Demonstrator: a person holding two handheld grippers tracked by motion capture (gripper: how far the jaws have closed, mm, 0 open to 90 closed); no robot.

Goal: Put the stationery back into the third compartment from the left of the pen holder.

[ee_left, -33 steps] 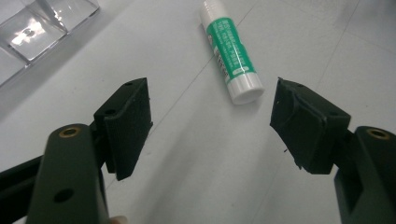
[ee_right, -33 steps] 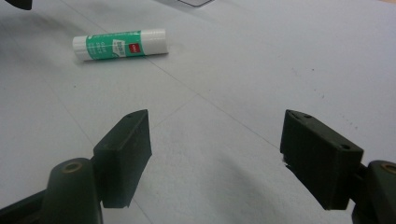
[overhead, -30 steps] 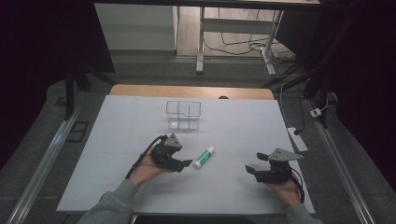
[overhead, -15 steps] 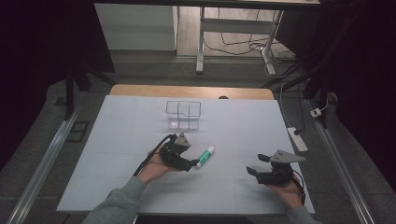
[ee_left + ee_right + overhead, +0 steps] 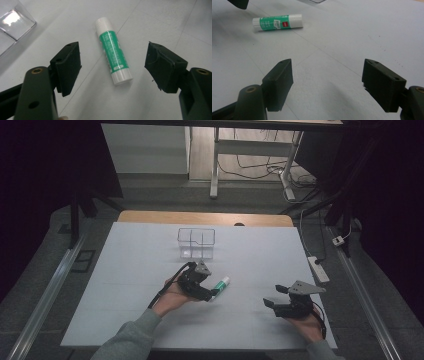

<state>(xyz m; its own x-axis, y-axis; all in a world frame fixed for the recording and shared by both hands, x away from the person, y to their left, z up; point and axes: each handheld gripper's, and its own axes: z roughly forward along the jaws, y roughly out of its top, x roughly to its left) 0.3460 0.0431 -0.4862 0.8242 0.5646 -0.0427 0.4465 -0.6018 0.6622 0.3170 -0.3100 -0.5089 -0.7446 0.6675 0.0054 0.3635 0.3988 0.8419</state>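
Your left hand-held gripper (image 5: 113,68) hovers right over the glue stick (image 5: 113,53), jaws spread wide on either side, not touching it. The stick lies flat on the white counter (image 5: 125,270), green label, white cap pointing far. Your right hand-held gripper (image 5: 278,298) sits well apart, jaws also apart, holding nothing.

In front of you lies a pale grey table (image 5: 125,270) with a strip of bare wood (image 5: 150,216) along its far edge. Towards the back, near the middle, a small clear plastic box (image 5: 196,243) stands upright, split into two compartments. Beyond the table, on the floor, you have white desk legs (image 5: 215,165), loose cables (image 5: 260,167) and, to the right, a white power strip (image 5: 318,269). A metal rail (image 5: 45,295) runs along the left.
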